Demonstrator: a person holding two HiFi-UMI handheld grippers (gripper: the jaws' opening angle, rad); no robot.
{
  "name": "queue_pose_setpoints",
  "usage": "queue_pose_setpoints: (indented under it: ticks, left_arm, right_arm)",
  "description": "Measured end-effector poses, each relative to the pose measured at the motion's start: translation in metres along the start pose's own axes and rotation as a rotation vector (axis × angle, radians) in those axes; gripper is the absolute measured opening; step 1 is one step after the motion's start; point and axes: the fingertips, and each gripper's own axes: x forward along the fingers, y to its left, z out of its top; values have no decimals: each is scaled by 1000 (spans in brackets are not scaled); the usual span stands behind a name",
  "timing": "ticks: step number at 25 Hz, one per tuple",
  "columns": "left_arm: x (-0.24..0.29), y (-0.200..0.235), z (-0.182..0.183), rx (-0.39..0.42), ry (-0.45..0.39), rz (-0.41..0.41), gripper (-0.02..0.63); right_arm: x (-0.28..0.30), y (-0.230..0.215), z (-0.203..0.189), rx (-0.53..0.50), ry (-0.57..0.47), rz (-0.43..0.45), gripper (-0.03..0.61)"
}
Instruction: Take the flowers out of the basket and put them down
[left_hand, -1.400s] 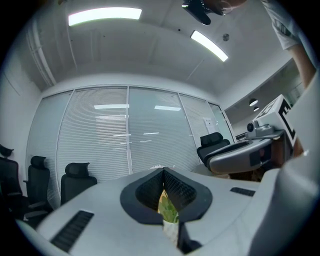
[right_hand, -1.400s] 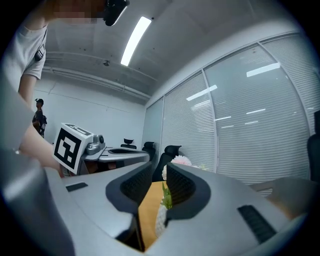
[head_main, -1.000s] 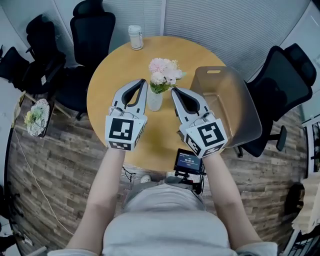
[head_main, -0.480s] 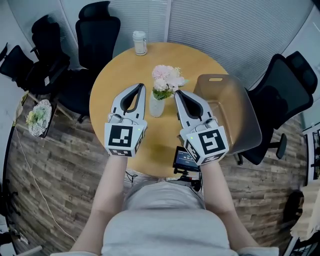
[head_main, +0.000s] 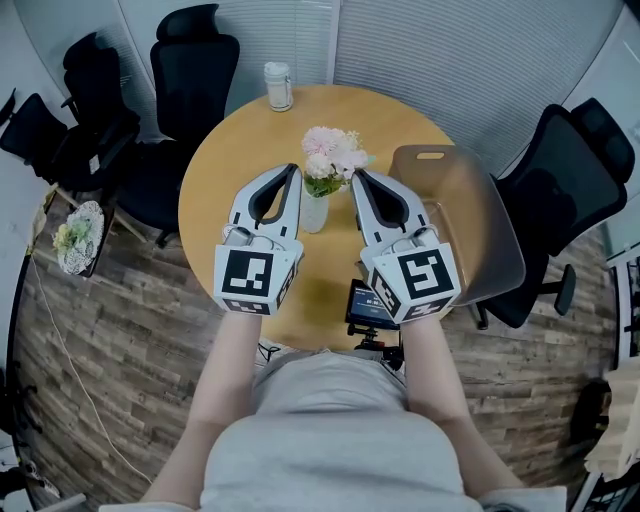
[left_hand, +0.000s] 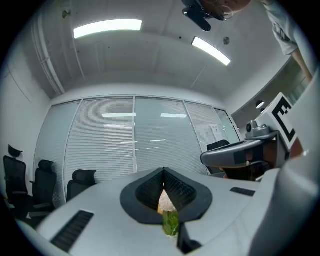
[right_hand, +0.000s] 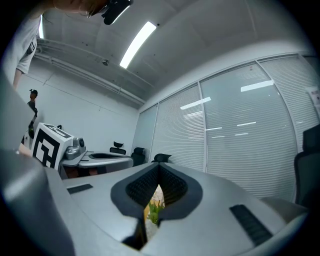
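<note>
**Stage of task: flowers out and set down.** The bunch of pale pink flowers with green leaves (head_main: 333, 155) stands upright in a small clear glass vase (head_main: 313, 212) near the middle of the round wooden tabletop (head_main: 240, 150). It is just left of the translucent brown plastic basket (head_main: 470, 225) and apart from it. The basket appears empty, so removal and placement look complete. The left claw (head_main: 293, 172) and right claw (head_main: 358, 176) flank the vase, one on each side, and neither touches it. In each gripper view the jaw tips meet with nothing gripped. The flowers show only beyond the gap behind the tips of the left claw (left_hand: 163, 172) and the right claw (right_hand: 159, 167). Little seems left beyond drawing the hands away. A white lidded jar (head_main: 279, 86) at the far edge plays no part.
</note>
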Motion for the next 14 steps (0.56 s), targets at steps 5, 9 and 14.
queue_pose_setpoints:
  ticks: [5,9,14]
  left_arm:
    - [0,0,5,7,-6,-4,3]
    - [-1,2,8,0,-13,-1,3]
    - [-2,0,10,5,-13,-10,3]
  right_arm:
    - [-2,-1,5,20,-15,-3,23]
    - [-4,-1,6,15,-8,-10,23]
    - [-4,3,11,-3,-22,-2,23]
